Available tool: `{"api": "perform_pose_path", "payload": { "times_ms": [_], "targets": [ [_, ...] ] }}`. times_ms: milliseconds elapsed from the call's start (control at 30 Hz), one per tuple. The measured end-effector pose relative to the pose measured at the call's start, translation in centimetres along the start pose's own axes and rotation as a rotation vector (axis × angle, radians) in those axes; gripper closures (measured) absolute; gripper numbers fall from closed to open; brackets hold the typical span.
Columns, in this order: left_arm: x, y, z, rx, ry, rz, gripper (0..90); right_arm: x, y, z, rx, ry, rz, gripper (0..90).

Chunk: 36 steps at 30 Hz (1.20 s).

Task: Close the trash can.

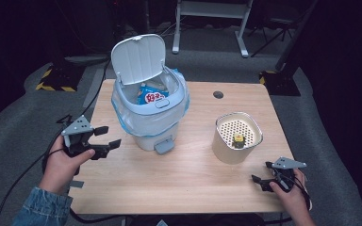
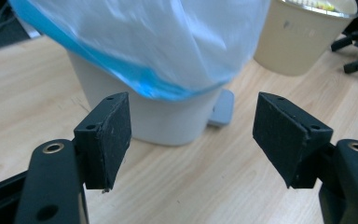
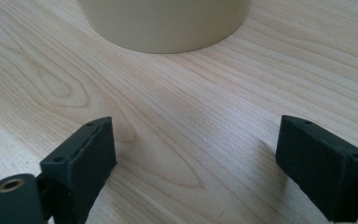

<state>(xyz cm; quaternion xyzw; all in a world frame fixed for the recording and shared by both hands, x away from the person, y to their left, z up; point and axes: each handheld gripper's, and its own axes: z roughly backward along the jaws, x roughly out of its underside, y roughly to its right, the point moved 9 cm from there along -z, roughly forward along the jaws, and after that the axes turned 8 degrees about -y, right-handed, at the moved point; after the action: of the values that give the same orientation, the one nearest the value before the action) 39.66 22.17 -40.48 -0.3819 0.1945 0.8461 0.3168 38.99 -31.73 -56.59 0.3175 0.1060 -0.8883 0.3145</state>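
A blue snack packet (image 1: 151, 97) already lies in the lidded white pedal bin (image 1: 151, 127); both hand-held grippers, left (image 1: 107, 137) and right (image 1: 262, 175), gape empty, leaving the lid open.

One pedal bin (image 1: 150, 117), one snack packet (image 1: 152, 96), one beige container (image 1: 235, 141), two claws, one table (image 1: 179, 174).
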Motion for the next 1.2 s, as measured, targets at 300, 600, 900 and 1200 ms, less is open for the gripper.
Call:
{"api": "perform_pose_path", "payload": {
  "times_ms": [300,600,900,1200],
  "targets": [
    [-4.0,-0.4,2.0,0.031,0.094,-0.02,28.7,0.0,-0.1,0.0,-0.001,0.002,0.0,13.0],
    [-7.5,-1.2,3.1,-0.001,0.214,-0.003,29.7,0.0,-0.1,0.0,-0.001,0.002,0.0,13.2],
    [-11.0,-2.9,3.2,-0.047,0.249,0.015,30.2,0.0,-0.1,0.0,-0.002,0.002,0.0,13.2],
    [-14.0,-5.3,2.5,-0.121,0.251,0.012,23.3,0.0,-0.1,0.0,-0.002,0.002,0.0,13.2]
  ]
}}
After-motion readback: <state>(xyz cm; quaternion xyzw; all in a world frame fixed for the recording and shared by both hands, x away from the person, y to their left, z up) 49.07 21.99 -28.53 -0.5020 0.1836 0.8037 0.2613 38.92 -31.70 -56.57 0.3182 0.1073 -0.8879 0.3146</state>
